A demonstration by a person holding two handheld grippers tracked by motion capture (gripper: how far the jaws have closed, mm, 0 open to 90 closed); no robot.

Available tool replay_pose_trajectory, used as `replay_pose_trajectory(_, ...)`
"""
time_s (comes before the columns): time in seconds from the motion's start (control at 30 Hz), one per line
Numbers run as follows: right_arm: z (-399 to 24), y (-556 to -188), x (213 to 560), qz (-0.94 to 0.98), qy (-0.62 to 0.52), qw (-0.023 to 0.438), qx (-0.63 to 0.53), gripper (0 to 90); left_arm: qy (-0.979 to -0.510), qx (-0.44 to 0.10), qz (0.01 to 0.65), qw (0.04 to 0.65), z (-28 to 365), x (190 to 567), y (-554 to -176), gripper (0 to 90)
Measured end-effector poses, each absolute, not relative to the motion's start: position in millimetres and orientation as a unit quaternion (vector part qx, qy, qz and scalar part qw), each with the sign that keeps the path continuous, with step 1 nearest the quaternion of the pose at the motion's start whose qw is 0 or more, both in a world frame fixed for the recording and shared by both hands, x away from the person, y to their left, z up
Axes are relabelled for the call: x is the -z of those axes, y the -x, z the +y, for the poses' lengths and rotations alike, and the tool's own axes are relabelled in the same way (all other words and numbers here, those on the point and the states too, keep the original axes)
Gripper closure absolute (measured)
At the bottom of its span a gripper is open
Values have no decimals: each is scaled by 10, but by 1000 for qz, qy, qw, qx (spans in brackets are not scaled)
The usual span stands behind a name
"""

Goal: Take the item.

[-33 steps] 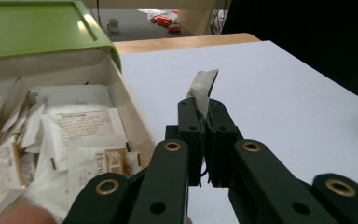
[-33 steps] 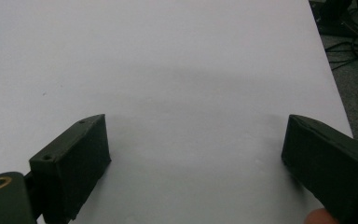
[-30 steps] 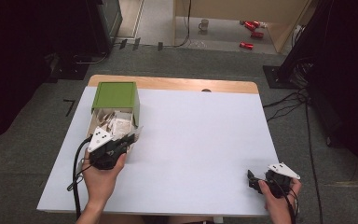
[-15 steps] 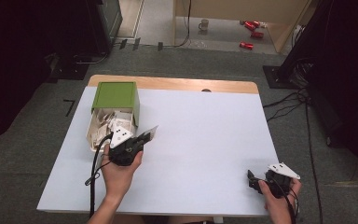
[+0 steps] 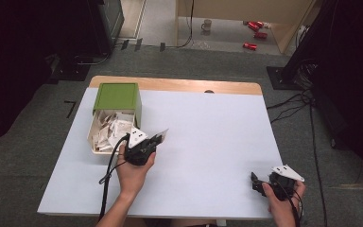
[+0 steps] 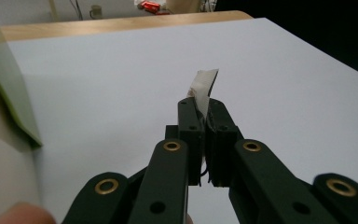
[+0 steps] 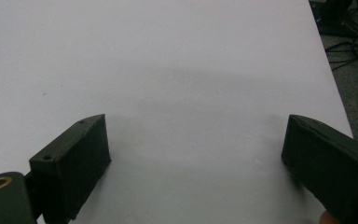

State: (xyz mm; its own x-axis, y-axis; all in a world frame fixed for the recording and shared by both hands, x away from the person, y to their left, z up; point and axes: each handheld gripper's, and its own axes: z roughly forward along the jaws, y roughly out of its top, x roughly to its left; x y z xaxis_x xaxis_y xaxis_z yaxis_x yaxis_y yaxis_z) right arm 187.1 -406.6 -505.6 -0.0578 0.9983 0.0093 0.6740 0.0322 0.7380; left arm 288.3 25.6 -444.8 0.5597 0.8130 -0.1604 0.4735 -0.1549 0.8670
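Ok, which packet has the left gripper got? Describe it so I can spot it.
Find the green-lidded box at the table's far left. Just right of it, the left gripper pinches one small white packet. Unlike the packets heaped in the box, it is out over bare table.

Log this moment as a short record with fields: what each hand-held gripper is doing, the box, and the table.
left hand-held gripper: shut on a packet, held over the table just right of the box
right hand-held gripper: open, nothing between its jaws, near the table's right front corner
box: green lid, open tray filled with white packets
table: white top, wooden far edge
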Motion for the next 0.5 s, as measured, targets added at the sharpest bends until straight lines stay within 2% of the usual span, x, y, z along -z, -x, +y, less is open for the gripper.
replay_pose_trajectory(0.5,-4066,-1870,5056,664,-629,274,-296,71,-757,-162,431,463,-18,4886,-2947,866)
